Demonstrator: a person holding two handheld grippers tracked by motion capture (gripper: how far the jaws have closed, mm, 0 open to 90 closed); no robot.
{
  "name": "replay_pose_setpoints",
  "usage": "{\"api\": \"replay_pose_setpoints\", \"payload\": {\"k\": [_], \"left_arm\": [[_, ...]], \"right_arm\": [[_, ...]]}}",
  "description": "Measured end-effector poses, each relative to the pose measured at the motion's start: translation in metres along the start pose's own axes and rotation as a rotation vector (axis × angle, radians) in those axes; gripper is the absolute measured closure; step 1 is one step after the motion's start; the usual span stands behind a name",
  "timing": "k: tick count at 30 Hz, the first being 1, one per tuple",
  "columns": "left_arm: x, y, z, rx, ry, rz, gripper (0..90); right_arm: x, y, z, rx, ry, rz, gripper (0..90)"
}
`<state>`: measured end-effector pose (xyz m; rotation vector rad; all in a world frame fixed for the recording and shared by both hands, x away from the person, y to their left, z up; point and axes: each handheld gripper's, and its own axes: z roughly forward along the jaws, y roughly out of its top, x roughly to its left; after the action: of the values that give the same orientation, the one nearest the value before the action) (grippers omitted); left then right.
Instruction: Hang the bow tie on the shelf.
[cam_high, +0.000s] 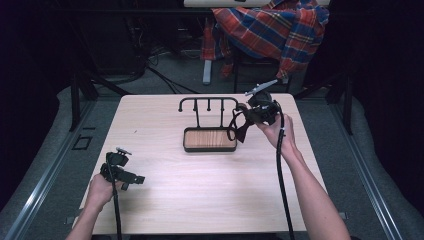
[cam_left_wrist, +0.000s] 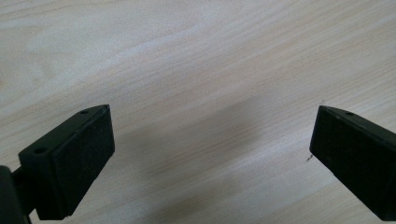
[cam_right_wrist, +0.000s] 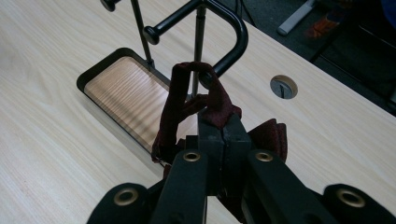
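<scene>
A black hanger rack (cam_high: 208, 102) with several pegs rises from a dark-rimmed wooden tray (cam_high: 210, 139) at the table's middle back. My right gripper (cam_high: 248, 116) is by the rack's right end, shut on a dark red bow tie (cam_high: 243, 131) whose band loops down. In the right gripper view the jaws (cam_right_wrist: 223, 128) pinch the bow tie (cam_right_wrist: 175, 107), and its loop lies against the rack's curved end bar (cam_right_wrist: 233, 37) above the tray (cam_right_wrist: 88, 77). My left gripper (cam_high: 133, 182) rests at the table's front left, open (cam_left_wrist: 210, 135) over bare wood.
The pale wooden table (cam_high: 210, 200) has a round cable hole (cam_right_wrist: 283, 86) near its back right edge. A plaid shirt (cam_high: 272, 27) hangs over a chair behind the table. Cables trail from both grippers toward the front edge.
</scene>
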<state>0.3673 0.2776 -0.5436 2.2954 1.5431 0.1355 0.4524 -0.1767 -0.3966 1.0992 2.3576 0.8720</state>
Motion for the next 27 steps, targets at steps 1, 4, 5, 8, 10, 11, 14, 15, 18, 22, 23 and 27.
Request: {"api": "replay_pose_setpoints", "payload": {"k": [1,4,5,8,10,11,14,15,18,22,23,27], "left_arm": [[0.000,0.000,0.000,0.002,-0.002,0.001,0.1],[0.000,0.000,0.000,0.002,-0.001,0.001,0.0],[0.000,0.000,0.000,0.005,-0.002,0.001,0.1],[0.000,0.000,0.000,0.004,-0.001,0.002,0.0],[0.000,0.000,0.000,0.002,-0.002,0.000,0.1],[0.000,0.000,0.000,0.002,-0.003,-0.001,0.1],[0.001,0.000,0.001,0.005,-0.007,-0.002,0.1],[0.001,0.000,0.001,0.005,-0.007,-0.002,0.1],[0.001,0.000,0.000,0.004,-0.008,-0.001,0.0],[0.001,0.000,0.000,0.004,-0.012,-0.002,0.0],[0.001,0.000,0.001,0.005,-0.013,-0.003,0.0],[0.001,0.000,0.001,0.003,-0.012,-0.003,0.0]], "right_arm": [[-0.002,0.000,0.001,0.001,-0.001,0.006,89.2],[-0.003,0.001,0.003,0.002,-0.001,0.011,89.2],[-0.004,0.002,0.005,0.002,0.000,0.014,89.2],[-0.005,0.003,0.007,0.003,0.000,0.021,89.2],[-0.006,0.004,0.008,0.000,0.000,0.025,89.2],[-0.006,0.005,0.009,0.000,0.000,0.025,89.2],[-0.007,0.006,0.010,0.001,-0.003,0.027,89.2],[-0.007,0.006,0.011,0.002,-0.002,0.028,89.2],[-0.009,0.007,0.014,0.001,-0.005,0.036,89.2],[-0.009,0.007,0.017,0.007,-0.006,0.041,89.2],[-0.009,0.007,0.017,0.007,-0.009,0.040,89.2],[-0.012,0.006,0.019,0.004,-0.008,0.057,89.2]]}}
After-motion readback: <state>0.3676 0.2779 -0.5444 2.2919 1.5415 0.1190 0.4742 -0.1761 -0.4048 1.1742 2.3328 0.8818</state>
